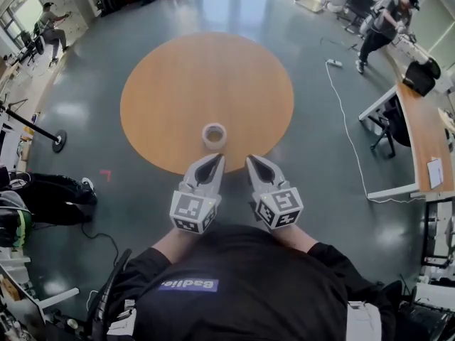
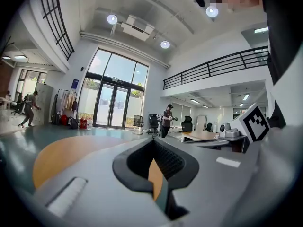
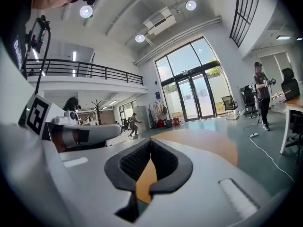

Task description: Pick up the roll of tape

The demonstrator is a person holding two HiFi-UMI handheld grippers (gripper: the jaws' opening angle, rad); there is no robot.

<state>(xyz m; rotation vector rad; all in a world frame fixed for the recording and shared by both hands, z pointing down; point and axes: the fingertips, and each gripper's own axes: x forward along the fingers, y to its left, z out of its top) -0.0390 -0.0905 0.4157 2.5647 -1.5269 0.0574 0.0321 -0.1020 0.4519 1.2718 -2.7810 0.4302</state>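
A round desk (image 1: 206, 94) with a plain orange-brown wooden top stands in the middle of a large, bright hall with a glossy grey-green floor (image 1: 313, 155). A white cable (image 1: 346, 123) trails across the floor to the right of it. Beyond the cable a long wooden worktable (image 1: 419, 130) runs along the right edge. At the far end of the hall are tall glass doors (image 2: 111, 105), with a railed mezzanine (image 2: 222, 65) above to the right and round ceiling lamps (image 2: 112, 19). One person (image 1: 380, 27) stands at the far right and another (image 1: 51, 27) at the far left.

The roll of tape (image 1: 214, 135) lies flat on the desk, close to its near edge, with its hole facing up. It is a pale, off-white ring with a darker core showing inside.

Both grippers hang just short of the desk's near rim, side by side and apart from the roll. The left gripper (image 1: 215, 160) (image 2: 154, 142) is clenched with nothing in it, and only a sliver of desk top shows through the gap behind its tips. The right gripper (image 1: 254, 160) (image 3: 150, 141) is likewise closed and empty.
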